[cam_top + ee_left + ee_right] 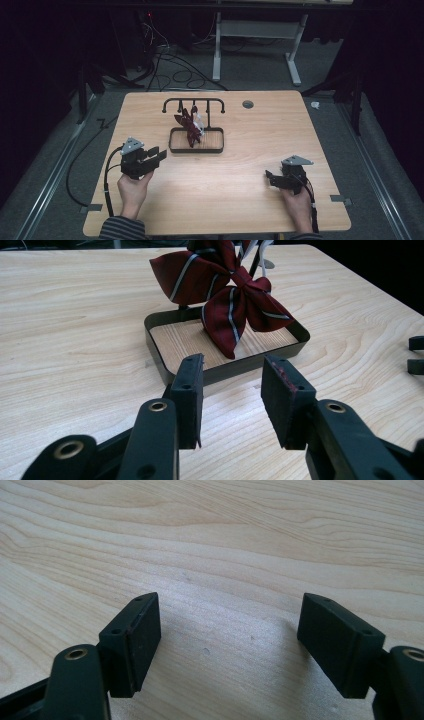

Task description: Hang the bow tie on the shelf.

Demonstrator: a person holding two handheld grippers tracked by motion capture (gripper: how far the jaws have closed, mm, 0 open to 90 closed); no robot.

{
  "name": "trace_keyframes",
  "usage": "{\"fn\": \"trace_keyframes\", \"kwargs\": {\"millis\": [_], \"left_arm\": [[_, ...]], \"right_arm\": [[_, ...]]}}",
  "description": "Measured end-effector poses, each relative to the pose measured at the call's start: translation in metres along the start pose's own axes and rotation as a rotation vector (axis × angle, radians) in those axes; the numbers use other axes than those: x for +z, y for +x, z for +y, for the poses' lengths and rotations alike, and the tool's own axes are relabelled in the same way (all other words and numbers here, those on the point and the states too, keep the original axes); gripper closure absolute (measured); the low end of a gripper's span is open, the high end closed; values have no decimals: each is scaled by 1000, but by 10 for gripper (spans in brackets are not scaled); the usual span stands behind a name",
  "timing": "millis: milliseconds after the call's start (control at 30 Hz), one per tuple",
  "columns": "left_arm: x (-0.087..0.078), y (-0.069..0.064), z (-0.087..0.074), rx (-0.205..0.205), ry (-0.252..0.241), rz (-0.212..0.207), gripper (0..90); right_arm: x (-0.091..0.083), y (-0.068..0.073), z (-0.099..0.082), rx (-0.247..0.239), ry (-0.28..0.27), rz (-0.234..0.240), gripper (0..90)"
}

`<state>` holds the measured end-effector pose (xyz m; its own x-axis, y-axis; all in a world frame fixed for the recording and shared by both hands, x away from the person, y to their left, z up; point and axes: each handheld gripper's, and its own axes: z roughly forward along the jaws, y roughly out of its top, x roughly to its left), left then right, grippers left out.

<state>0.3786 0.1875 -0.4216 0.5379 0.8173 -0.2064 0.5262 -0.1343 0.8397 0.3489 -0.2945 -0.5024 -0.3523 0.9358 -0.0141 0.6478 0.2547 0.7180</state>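
A dark red bow tie with pale stripes [189, 127] [227, 295] hangs from a black rack with hooks [194, 103] above the rack's shallow tray [173, 141] [160, 342]. My left gripper [159, 155] [232, 390] is held left of the tray, pointing at it, open with nothing between its jaws. My right gripper [270, 178] [227, 640] is near the table's front right, open wide over bare wood. The tips of the right gripper's fingers [416, 354] show at the right edge of the left gripper view.
A light wooden table [250, 150] has a round cable hole [247, 104] at the back. Cables lie on the grey floor behind it, beside a white desk frame [257, 50]. A cable [107, 180] trails from the left gripper.
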Motion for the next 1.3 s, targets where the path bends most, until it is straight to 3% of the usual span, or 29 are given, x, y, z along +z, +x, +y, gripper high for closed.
{"fn": "trace_keyframes", "kwargs": {"millis": [1300], "left_arm": [[13,6,-32,-40,85,6,599]], "right_arm": [[0,0,0,1,0,-1,266]]}}
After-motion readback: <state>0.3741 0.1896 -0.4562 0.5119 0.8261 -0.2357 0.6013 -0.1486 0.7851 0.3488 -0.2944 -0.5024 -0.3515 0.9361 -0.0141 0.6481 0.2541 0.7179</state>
